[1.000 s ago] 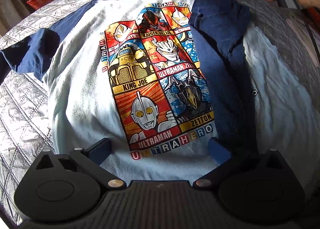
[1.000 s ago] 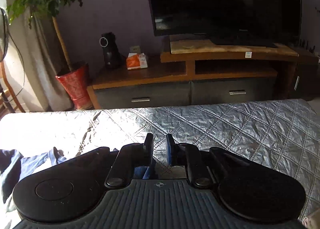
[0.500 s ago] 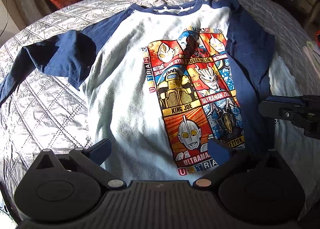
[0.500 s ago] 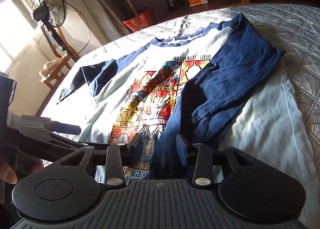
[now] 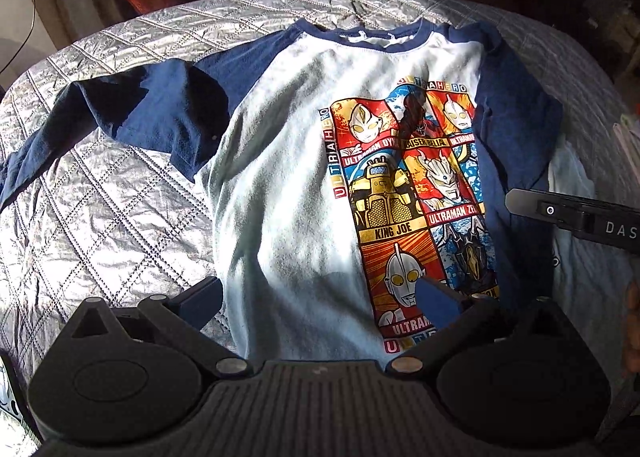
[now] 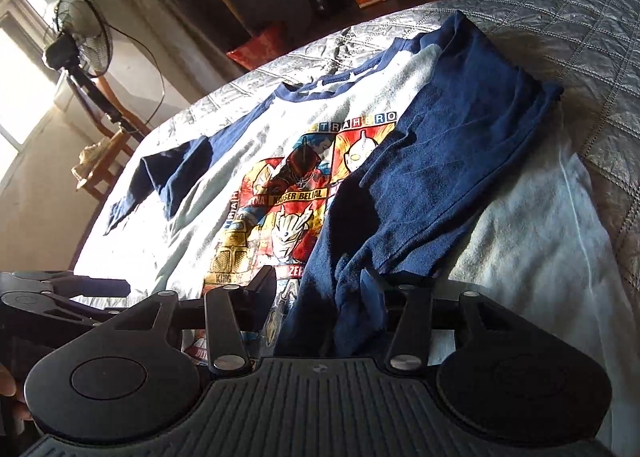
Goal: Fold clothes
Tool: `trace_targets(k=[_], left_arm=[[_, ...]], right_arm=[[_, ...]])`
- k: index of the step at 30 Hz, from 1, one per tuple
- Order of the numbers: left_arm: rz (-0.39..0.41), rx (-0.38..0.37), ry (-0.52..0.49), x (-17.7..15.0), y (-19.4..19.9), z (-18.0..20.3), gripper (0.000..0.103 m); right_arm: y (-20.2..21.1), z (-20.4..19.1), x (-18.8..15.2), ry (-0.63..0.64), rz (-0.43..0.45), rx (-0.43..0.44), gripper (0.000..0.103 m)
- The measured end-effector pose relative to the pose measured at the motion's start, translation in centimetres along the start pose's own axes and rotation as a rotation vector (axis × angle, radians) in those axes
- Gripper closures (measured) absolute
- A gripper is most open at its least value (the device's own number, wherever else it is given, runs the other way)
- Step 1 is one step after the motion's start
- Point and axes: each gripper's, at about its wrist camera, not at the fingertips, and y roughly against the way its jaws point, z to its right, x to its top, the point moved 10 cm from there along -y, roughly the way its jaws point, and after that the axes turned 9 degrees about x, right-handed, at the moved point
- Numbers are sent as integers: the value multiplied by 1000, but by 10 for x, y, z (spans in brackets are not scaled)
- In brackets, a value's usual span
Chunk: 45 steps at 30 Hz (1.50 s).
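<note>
Legible text stands almost wholly on the printed panel of the shirt (image 5: pixel 288 185). Its border reads "ULTRAHERO" along the top and down the left side, in coloured tiles. Panel captions read "KING JOE", "KAISER BELIAL" and "ULTRAMAN", the last cut off at the bottom by a blue finger pad (image 5: pixel 436 303). Another caption appears to read "ULTRAMAN ZE…", its end covered by the folded blue sleeve (image 5: pixel 516 113). The right gripper (image 5: pixel 572 217) body carries white letters "DAS", cut by the frame edge.

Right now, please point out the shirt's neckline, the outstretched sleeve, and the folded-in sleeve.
neckline (image 5: pixel 362 35): left wrist view, blue collar band.
outstretched sleeve (image 5: pixel 160 109): left wrist view, middle of the sleeve.
folded-in sleeve (image 6: pixel 452 161): right wrist view, its broad upper part.
</note>
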Motion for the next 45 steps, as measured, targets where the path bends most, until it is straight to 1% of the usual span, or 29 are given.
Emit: trace_targets(k=[1, 3, 5, 12, 17, 20, 22, 23, 28, 31, 32, 34, 35, 36, 37, 38, 39, 40, 41, 42, 43, 44, 45], left_arm=[[-2, 0, 2, 0, 0, -1, 1], [3, -4, 8, 0, 1, -2, 1], [5, -6, 9, 0, 2, -2, 1], [6, -6, 18, 1, 2, -5, 1], [4, -2, 14, -1, 1, -5, 1], [8, -1, 19, 1, 1, -7, 1], [12, 5, 33, 3, 1, -12, 1], [11, 9, 46, 5, 1, -16, 1], [7, 26, 127, 13, 0, -41, 1], [8, 30, 149, 15, 1, -48, 1], [7, 29, 149, 15, 1, -48, 1], [7, 26, 144, 15, 1, -48, 1], [9, 24, 141, 15, 1, -48, 1], [11, 23, 139, 15, 2, -48, 1], [12, 22, 138, 15, 2, -47, 1], [12, 21, 138, 15, 3, -47, 1], [12, 21, 139, 15, 3, -47, 1], [13, 21, 139, 15, 3, -47, 1], [14, 21, 139, 15, 3, -48, 1], [14, 22, 139, 15, 3, -48, 1], [13, 23, 139, 15, 3, -48, 1], [12, 24, 138, 14, 2, -49, 1], [11, 25, 140, 14, 2, -50, 1]], right_arm=[[0, -5, -5, -1, -16, 15, 45], [0, -14, -15, -2, -49, 45, 38], [0, -23, -25, -4, -81, 75, 36], [14, -33, -54, -8, -143, 117, 35], [4, -52, -50, -42, -134, 218, 35], [-2, -63, -48, -63, -129, 278, 33], [-7, -76, -51, -37, -154, 311, 32], [-7, -83, -54, -27, -168, 334, 29], [-8, -120, -73, 22, -237, 447, 29], [-7, -141, -84, 51, -279, 516, 28], [-2, -142, -84, 44, -265, 529, 26], [13, -132, -76, -11, -189, 515, 23], [19, -123, -75, -38, -158, 477, 23], [23, -112, -76, -63, -132, 420, 23], [26, -102, -80, -40, -126, 330, 25], [27, -98, -86, 36, -140, 233, 36], [25, -104, -93, 143, -160, 171, 53], [22, -114, -102, 267, -181, 126, 60], [19, -125, -110, 391, -202, 80, 65], [17, -135, -117, 515, -222, 33, 65], [13, -143, -122, 595, -235, -1, 65], [9, -148, -126, 641, -241, -26, 59], [6, -153, -130, 686, -246, -52, 42]])
